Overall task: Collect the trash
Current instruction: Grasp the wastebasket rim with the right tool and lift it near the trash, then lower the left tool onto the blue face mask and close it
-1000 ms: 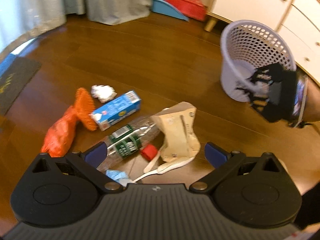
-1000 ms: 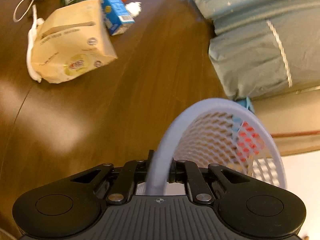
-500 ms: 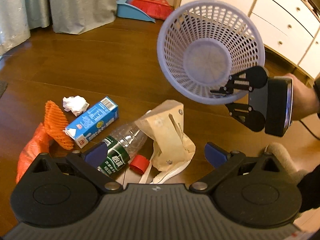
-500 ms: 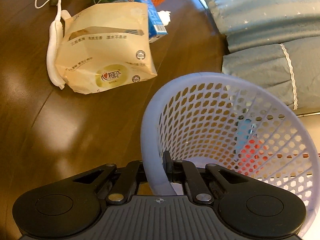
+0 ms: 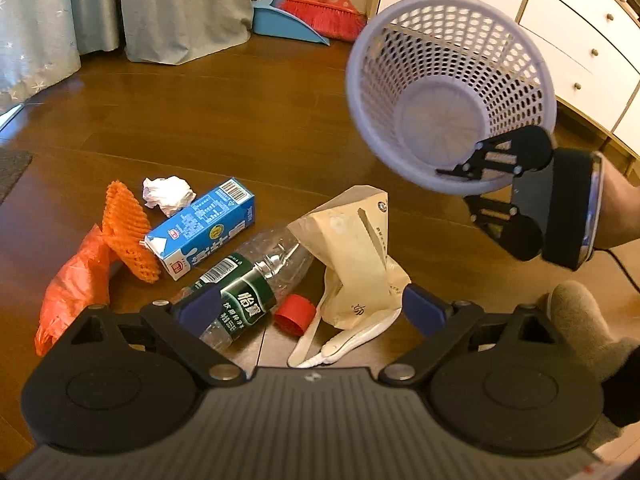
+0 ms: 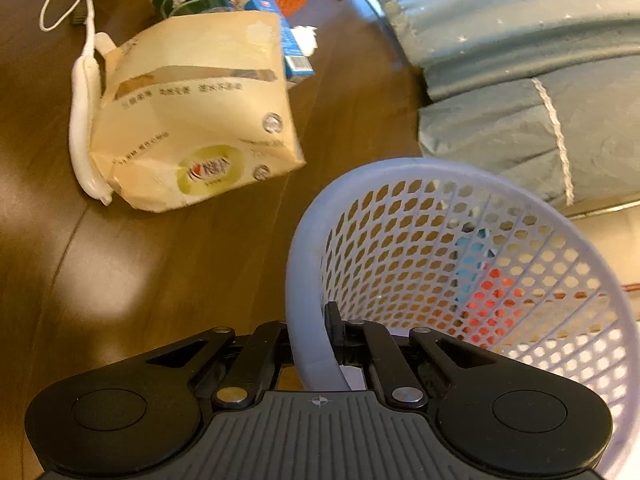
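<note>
Left wrist view: the left gripper (image 5: pixel 312 304) hangs over the litter with its jaws spread wide and nothing between them. From 9 o'clock across to 3 o'clock lie an orange bag (image 5: pixel 72 280), orange net (image 5: pixel 126 232), paper wad (image 5: pixel 168 194), blue carton (image 5: pixel 204 230), bottle (image 5: pixel 248 288), red cap (image 5: pixel 295 313) and tan bag (image 5: pixel 356 256), all on the floor (image 5: pixel 240 120). At 2 o'clock the basket (image 5: pixel 448 92) is held in the air, tilted, mouth toward this camera, and it looks empty.

Right wrist view: the right gripper (image 6: pixel 316 344) has its jaws pinching the basket (image 6: pixel 304 264) rim, 1 finger inside and 1 outside.

The step in hand seems to be bringing the basket to the pile. It would go best set upright at about 3 o'clock of the tan bag, on bare floor, rim level, so the free gripper can drop pieces in.

Room is open toward 12 o'clock; the drawers (image 5: pixel 580 28) close off 2 o'clock, and a slippered foot (image 5: pixel 576 320) sits near 4 o'clock.
</note>
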{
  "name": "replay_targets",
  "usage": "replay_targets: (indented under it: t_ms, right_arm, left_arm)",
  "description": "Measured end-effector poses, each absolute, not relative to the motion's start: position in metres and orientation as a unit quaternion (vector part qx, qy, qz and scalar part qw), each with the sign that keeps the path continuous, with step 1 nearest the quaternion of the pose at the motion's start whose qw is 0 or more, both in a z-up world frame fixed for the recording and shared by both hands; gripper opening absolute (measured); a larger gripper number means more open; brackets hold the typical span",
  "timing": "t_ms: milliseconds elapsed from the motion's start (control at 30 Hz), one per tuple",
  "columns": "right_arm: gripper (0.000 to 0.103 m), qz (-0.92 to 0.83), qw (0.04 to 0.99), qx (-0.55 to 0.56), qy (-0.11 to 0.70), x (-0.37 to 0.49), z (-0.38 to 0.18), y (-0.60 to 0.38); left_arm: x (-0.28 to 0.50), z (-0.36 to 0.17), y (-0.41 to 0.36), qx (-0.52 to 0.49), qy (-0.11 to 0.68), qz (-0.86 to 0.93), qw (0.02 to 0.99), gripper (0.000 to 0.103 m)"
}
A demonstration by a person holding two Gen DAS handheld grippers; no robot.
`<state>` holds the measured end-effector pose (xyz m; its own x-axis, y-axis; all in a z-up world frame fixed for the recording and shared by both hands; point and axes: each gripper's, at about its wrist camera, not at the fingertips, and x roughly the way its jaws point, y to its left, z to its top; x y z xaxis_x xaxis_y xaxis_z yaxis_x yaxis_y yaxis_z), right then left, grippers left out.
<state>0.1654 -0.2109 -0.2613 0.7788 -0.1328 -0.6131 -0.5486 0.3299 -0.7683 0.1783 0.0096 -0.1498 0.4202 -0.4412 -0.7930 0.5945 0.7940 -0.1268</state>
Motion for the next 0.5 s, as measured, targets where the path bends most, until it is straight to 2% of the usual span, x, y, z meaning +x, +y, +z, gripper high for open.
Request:
replay_targets:
  t_ms: [167,367,433,500]
  right_arm:
    - [0.000,0.120,0.768,-0.545,0.313,0.163,-0.259,-0.224]
    - [0.000,0.114,0.773,-0.538,0.316,0.166,-0.264,-0.222]
    - [0.000,0.117,0.772,-0.538,0.317,0.164,-0.265,-0.222]
    - [0.000,0.124,0.769,-0.542,0.315,0.161,-0.265,-0.225]
  left_arm:
    - [0.177,-0.160,-0.005,0.122,0.437,-0.326,0.829,0.093]
    - [0.180,-0.179,-0.013,0.114,0.447,-0.334,0.822,0.088]
    - [0.172,-0.189,-0.011,0.136,0.452,-0.341,0.813,0.083]
    - [0.167,-0.199,-0.007,0.155,0.463,-0.347,0.801,0.075]
